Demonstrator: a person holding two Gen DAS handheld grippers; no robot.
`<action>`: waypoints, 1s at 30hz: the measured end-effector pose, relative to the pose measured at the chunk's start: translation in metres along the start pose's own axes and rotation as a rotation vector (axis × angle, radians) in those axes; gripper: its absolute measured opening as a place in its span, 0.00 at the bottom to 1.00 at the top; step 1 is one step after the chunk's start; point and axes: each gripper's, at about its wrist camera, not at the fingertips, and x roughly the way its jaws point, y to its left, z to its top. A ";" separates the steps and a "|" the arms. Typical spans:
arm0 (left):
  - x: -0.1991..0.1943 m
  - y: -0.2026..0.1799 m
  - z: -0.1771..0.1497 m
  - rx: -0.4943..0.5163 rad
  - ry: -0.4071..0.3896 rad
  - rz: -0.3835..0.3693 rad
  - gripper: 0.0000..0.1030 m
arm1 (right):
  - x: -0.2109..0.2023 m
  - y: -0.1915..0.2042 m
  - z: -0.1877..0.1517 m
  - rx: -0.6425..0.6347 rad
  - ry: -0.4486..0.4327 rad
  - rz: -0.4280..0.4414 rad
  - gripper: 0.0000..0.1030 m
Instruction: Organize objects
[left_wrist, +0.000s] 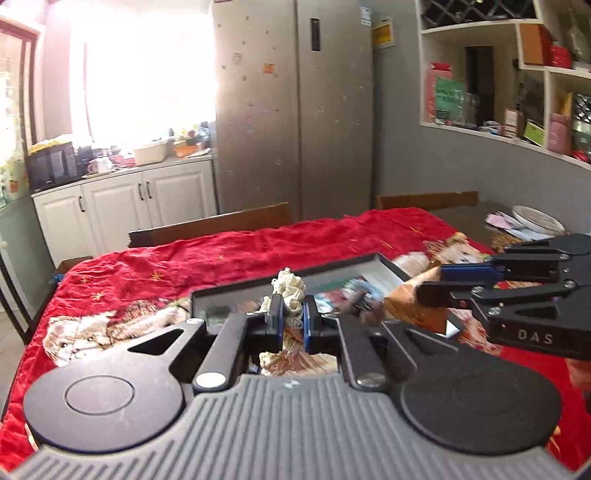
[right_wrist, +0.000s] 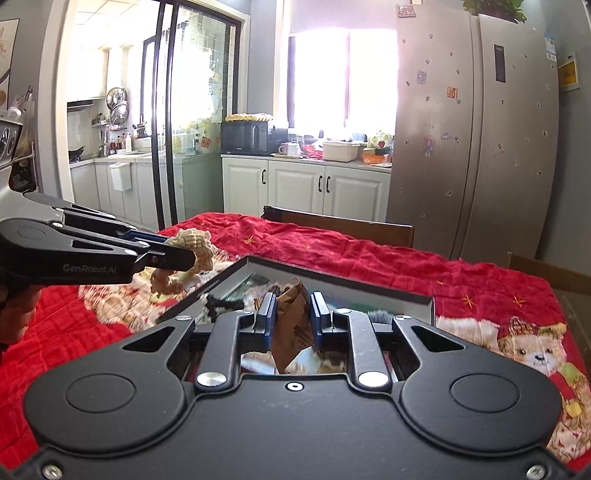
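- Left gripper (left_wrist: 293, 320): jaws nearly together, blue pads clamped on a cream knotted rope piece (left_wrist: 290, 291). The rope sticks up above the pads and hangs out below them.
- Seen from the right wrist view, the left gripper (right_wrist: 177, 254) comes in from the left edge; the rope bulges out past its fingertips and a looser tan length dangles below, above the red cloth just left of the box.
- Right gripper (right_wrist: 292, 317): jaws a narrow gap apart, pressed on a brown paper packet (right_wrist: 295, 321). The packet is creased, bears dark print, and stands tilted between the pads; its lower end shows beneath the fingers.
- In the left wrist view the right gripper (left_wrist: 443, 282) enters from the right, with the brown packet (left_wrist: 413, 302) at its tips, over the right end of the box.
- Shallow dark-rimmed box (right_wrist: 340, 282) lies on the table, open at the top, holding a jumble of mixed small items; contents blurred, cannot identify them singly.
- Both held things are up off the box, neither touching its rim as far as I can tell.
- Table covered by a red quilted cloth (right_wrist: 332, 247) with gold stars and bear figures.
- Behind: wooden chair back (right_wrist: 340, 225), steel fridge (right_wrist: 472, 129), white cabinets (right_wrist: 306, 184).
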 end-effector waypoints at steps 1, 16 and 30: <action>0.004 0.002 0.002 -0.005 0.001 0.004 0.11 | 0.006 -0.001 0.004 0.007 0.001 0.001 0.18; 0.066 0.031 0.007 -0.077 0.060 0.048 0.11 | 0.098 -0.019 0.033 0.111 0.032 -0.016 0.18; 0.118 0.048 0.001 -0.108 0.101 0.066 0.11 | 0.170 -0.034 0.015 0.200 0.098 -0.060 0.18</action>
